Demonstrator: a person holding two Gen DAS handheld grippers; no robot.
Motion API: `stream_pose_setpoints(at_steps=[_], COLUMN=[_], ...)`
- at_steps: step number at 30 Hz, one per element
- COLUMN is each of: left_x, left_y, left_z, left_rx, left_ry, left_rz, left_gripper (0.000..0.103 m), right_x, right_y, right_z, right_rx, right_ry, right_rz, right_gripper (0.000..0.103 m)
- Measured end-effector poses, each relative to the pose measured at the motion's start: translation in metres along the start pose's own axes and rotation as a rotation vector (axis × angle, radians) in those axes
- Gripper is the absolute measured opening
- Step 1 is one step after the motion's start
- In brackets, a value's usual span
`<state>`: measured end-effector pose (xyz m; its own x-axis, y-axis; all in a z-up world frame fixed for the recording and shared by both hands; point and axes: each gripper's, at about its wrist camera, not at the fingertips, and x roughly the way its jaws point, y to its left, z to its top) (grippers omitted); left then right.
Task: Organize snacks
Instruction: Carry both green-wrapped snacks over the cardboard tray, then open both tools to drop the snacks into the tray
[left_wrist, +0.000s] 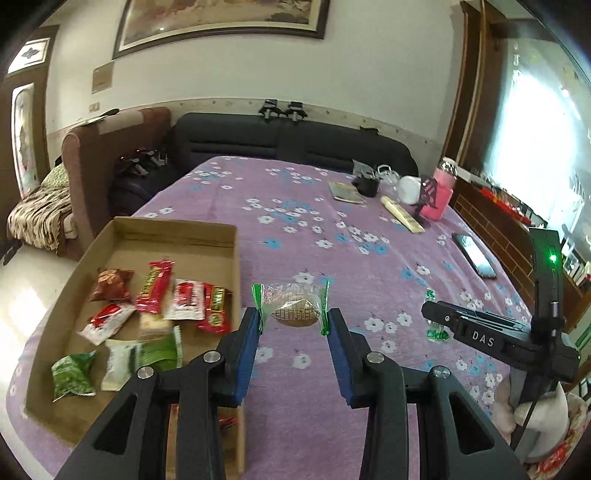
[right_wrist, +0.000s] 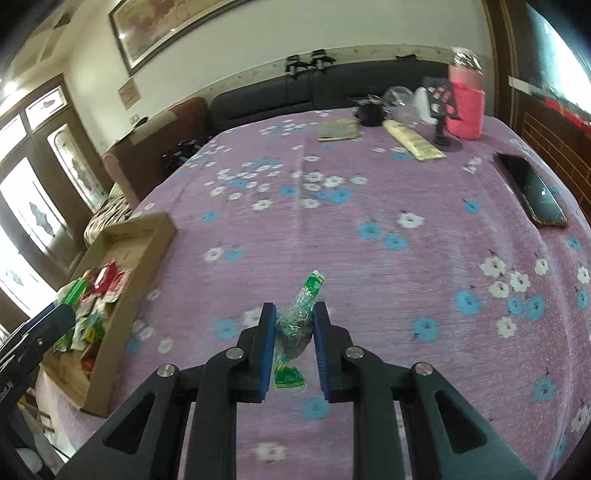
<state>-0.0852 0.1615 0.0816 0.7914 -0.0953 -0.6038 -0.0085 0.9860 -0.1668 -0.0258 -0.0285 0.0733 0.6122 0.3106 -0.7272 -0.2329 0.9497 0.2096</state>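
Observation:
My left gripper (left_wrist: 293, 316) is shut on a clear-wrapped brown snack (left_wrist: 295, 312) with green twisted ends, held across the blue pads just right of the cardboard box (left_wrist: 177, 226). Several red, white and green snack packets (left_wrist: 147, 306) lie in that box. My right gripper (right_wrist: 294, 314) is shut on a crumpled green-and-clear wrapped snack (right_wrist: 295, 328), above the purple flowered cloth (right_wrist: 369, 240). In the left wrist view the right gripper (left_wrist: 430, 313) shows from the side at the right, with green wrapper ends sticking out of it. The box (right_wrist: 147, 221) lies far left in the right wrist view.
At the table's far right stand a pink bottle (left_wrist: 441, 197), a white cup (left_wrist: 408, 188), a black cup (left_wrist: 367, 184), a booklet (left_wrist: 345, 192) and a cream packet (left_wrist: 402, 214). A phone (left_wrist: 474, 254) lies near the right edge. A dark sofa (left_wrist: 295, 136) stands behind the table.

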Motion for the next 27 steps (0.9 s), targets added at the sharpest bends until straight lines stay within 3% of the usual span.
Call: stream_pose_setpoints(at_steps=[16, 27], left_x=[-0.029, -0.030], left_y=[0.101, 0.136], left_z=[-0.024, -0.040], left_rx=[-0.182, -0.238], left_ry=[-0.027, 0.010], left_rz=[0.093, 0.120], left_gripper=[0.039, 0.040], right_x=[0.000, 0.026], right_y=[0.137, 0.209], right_z=[-0.010, -0.021], right_rx=[-0.225, -0.306], right_ry=[0.039, 0.123], right_rz=[0.146, 0.244], right_gripper=[0.019, 0.019])
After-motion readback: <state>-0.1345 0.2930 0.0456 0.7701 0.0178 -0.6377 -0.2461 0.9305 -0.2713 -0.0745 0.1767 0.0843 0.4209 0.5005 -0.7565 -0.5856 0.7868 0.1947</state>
